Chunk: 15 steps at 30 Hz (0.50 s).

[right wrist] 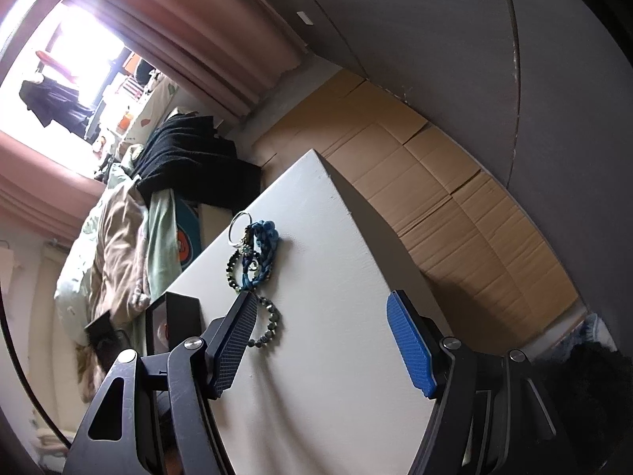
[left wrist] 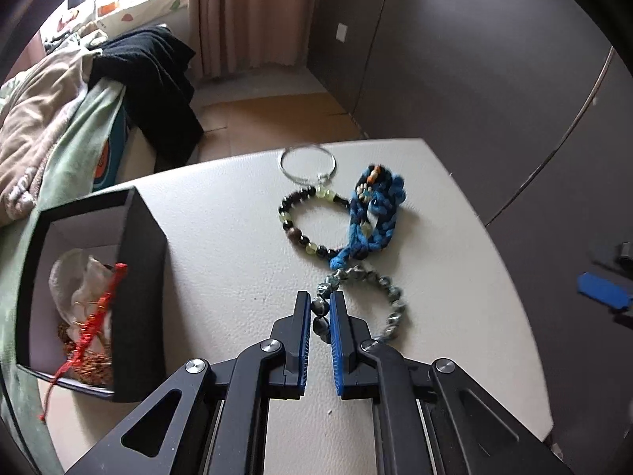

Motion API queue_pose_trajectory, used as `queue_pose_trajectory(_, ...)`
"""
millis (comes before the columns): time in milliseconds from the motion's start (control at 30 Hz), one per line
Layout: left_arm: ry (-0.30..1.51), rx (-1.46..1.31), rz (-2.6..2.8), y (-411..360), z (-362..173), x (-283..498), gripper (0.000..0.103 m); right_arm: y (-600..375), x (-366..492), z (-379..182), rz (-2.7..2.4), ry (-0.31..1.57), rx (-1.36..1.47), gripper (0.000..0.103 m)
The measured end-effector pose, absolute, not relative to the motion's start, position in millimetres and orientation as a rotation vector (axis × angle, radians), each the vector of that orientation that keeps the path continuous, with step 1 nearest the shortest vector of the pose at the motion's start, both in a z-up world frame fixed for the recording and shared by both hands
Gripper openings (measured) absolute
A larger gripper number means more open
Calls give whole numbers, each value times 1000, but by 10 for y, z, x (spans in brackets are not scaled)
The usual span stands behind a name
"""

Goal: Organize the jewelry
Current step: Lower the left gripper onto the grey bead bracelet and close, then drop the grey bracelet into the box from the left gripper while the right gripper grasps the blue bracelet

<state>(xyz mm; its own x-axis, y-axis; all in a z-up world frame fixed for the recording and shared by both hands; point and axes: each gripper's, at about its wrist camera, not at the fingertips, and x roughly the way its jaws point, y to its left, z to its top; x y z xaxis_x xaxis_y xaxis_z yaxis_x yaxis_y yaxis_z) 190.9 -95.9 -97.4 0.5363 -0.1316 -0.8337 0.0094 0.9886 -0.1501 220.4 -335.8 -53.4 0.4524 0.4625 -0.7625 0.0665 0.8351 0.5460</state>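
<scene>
On the white table (left wrist: 221, 237), the left gripper (left wrist: 319, 316) is pinched on the grey beaded bracelet (left wrist: 389, 308); the black jewelry box (left wrist: 134, 277) stands at nine o'clock. The right gripper (right wrist: 320, 340) hangs spread wide, holding nothing, above cardboard flooring (right wrist: 455, 206), pink curtains (right wrist: 190, 39) at eleven.

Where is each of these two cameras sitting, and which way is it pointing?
Left wrist: sits on the left gripper, looking down its fingers at the white table; the fingers are closed on the grey bead bracelet, beside the black box.
Right wrist: sits on the right gripper, tilted, above the table's near end; its fingers are spread wide, holding nothing.
Shared: table, grey bead bracelet, blue braided bracelet, black box.
</scene>
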Motion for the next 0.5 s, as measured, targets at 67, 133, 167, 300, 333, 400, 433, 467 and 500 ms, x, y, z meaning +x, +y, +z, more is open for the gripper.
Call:
queue_pose_trajectory(67, 983, -150, -99, -923, -894, 1879, 9, -3338, 2209, -516, 268, 1070, 572, 69)
queue_pose_trajectory(133, 964, -164, -112, -891, -819, 1850, 9, -3307, 2219, -492, 291, 1050, 590, 69)
queue_pose_trajectory(167, 952, -171, -119, -869, -780, 1828, 9, -3289, 2227, -485, 297, 1045, 593, 69)
queue_pose_trajectory(300, 908, -219, -140, -742, -638, 1734, 9, -3170, 2278, -500, 304, 1020, 598, 63)
queue_pose_trajectory(333, 897, -229, -141, -711, -604, 1706, 9, -3135, 2292, -510, 311, 1021, 599, 58)
queue_pose_trajectory(400, 868, -268, -147, -612, -530, 1649, 9, -3040, 2327, -543, 334, 1034, 599, 53)
queue_pose_trajectory(433, 852, -286, -149, -560, -498, 1619, 9, -2992, 2340, -558, 341, 1037, 595, 53)
queue_pose_trajectory(467, 841, -301, -152, -516, -476, 1602, 9, -2935, 2349, -572, 345, 1037, 586, 53)
queue_pose_trajectory(500, 826, -320, -158, -468, -457, 1570, 9, -2868, 2358, -586, 347, 1036, 572, 53)
